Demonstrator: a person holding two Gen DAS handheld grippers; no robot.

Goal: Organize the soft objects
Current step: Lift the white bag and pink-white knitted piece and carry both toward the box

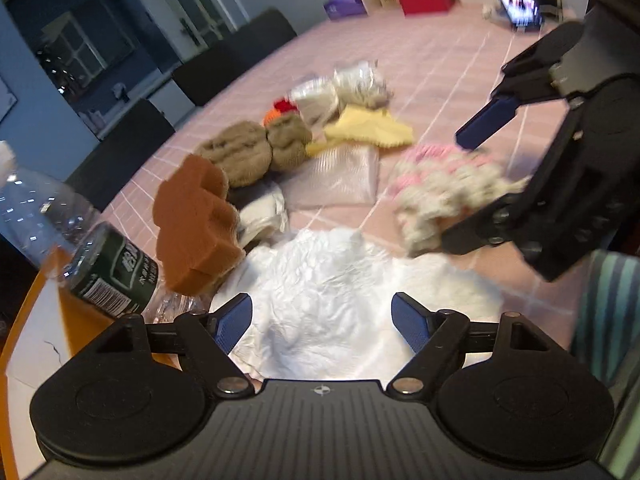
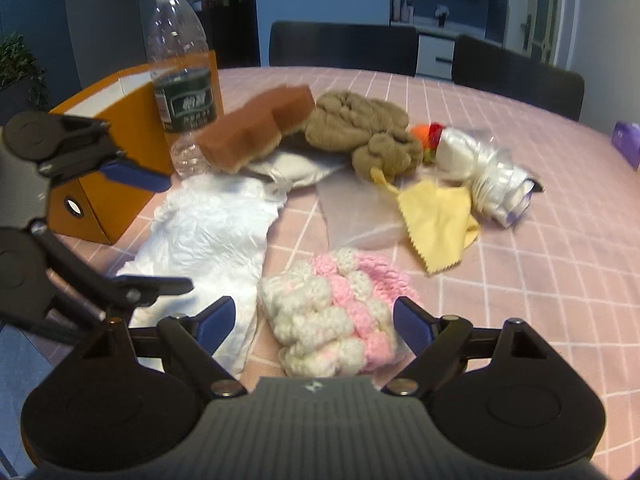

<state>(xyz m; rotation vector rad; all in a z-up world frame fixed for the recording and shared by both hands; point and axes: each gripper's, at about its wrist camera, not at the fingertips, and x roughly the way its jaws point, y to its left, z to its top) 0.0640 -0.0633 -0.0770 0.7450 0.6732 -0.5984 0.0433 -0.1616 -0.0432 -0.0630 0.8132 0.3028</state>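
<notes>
Left gripper [image 1: 322, 322] jaws wide over the crumpled white plastic bag [image 1: 332, 280]. Right gripper [image 2: 314, 320] jaws wide, straddling the pink-and-white knit piece [image 2: 336, 304] near the table's near edge. Bare pink tablecloth [image 2: 540, 280] lies open to the right; orange box [image 2: 132, 136] bounds the left.

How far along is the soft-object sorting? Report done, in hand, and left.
Done: nothing looks sorted; no soft item shows in the orange box. In hand: nothing. The right gripper is open around the pink-and-white knit piece; the left gripper is open over the white crumpled sheet. Left: brown sponge, tan fabric, yellow cloth lie loose.
</notes>
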